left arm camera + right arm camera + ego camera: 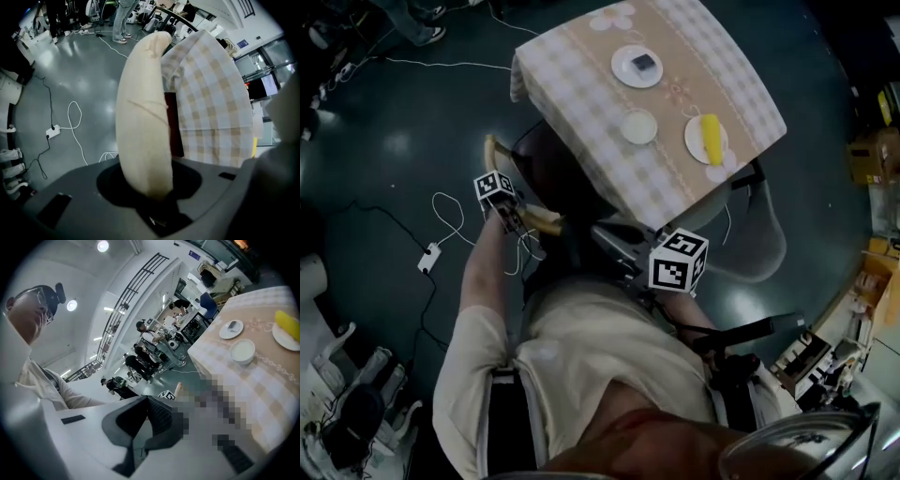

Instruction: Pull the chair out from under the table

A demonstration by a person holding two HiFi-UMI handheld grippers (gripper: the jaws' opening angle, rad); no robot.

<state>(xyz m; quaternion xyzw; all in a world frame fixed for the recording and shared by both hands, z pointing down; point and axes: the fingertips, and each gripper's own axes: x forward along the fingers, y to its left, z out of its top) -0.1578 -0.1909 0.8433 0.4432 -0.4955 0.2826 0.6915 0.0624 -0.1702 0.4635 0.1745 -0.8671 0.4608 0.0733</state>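
The chair has a curved beige top rail [542,221] [140,108] and a dark back tucked against the table [609,183], which is draped in a checked cloth [211,103]. My left gripper [510,214] [151,190] points steeply down and is shut on that rail, which rises from between its jaws. My right gripper [628,246] [146,401] hovers by the table's near edge, jaws together with nothing in them. Part of the right gripper view is covered by mosaic patches.
On the table stand a plate with a dark item [637,66], a small white bowl [638,126] and a plate with a yellow thing [708,139]. A grey chair [764,234] stands at the right. A white cable and power strip [429,257] lie on the floor at the left. People stand in the background.
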